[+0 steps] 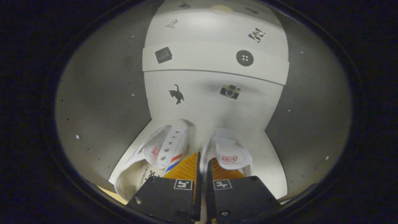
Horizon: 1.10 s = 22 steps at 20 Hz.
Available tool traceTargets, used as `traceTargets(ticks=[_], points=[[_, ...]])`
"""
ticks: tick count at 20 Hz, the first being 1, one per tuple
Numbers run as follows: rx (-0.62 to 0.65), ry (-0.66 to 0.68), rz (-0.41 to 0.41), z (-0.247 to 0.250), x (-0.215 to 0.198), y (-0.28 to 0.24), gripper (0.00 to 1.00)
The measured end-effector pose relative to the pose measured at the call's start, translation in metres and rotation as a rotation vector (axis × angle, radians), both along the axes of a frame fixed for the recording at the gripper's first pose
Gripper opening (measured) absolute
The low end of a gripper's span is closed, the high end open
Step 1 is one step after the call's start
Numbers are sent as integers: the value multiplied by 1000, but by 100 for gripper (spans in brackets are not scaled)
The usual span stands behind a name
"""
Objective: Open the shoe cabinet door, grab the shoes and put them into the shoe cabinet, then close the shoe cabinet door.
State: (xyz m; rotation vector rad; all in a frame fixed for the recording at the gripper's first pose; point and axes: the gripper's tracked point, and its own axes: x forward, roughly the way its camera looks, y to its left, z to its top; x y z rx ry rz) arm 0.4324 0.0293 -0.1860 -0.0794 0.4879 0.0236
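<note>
Two shoes (199, 149): we see them just ahead, heels toward us, inside the cabinet (102, 109).
Gripper (202, 174): nearly closed, pinching both inner collars.

Inside shoe cabinet (102, 102): grey side walls close on both sides, white back panel (214, 102) straight ahead beyond the shoes. Fingers (186, 169) nearly together, pinching the inner edges of the white shoes (164, 149); a shoe sits just off either finger, blocking sideways travel. Bare shelf floor (270, 168) to the right of the right shoe, narrow strip left of the left one. Open room above the shoes, up to the stickered panel step (214, 62).
</note>
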Motion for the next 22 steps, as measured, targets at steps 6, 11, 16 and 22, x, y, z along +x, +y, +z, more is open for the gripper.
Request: traceTargets(ticks=[6, 11, 16, 22], points=[[14, -43, -44, 9, -11, -4, 33], [46, -84, -47, 21, -33, 4, 56], [55, -133, -54, 38, -71, 5, 81], [62, -249, -46, 72, -165, 6, 80]])
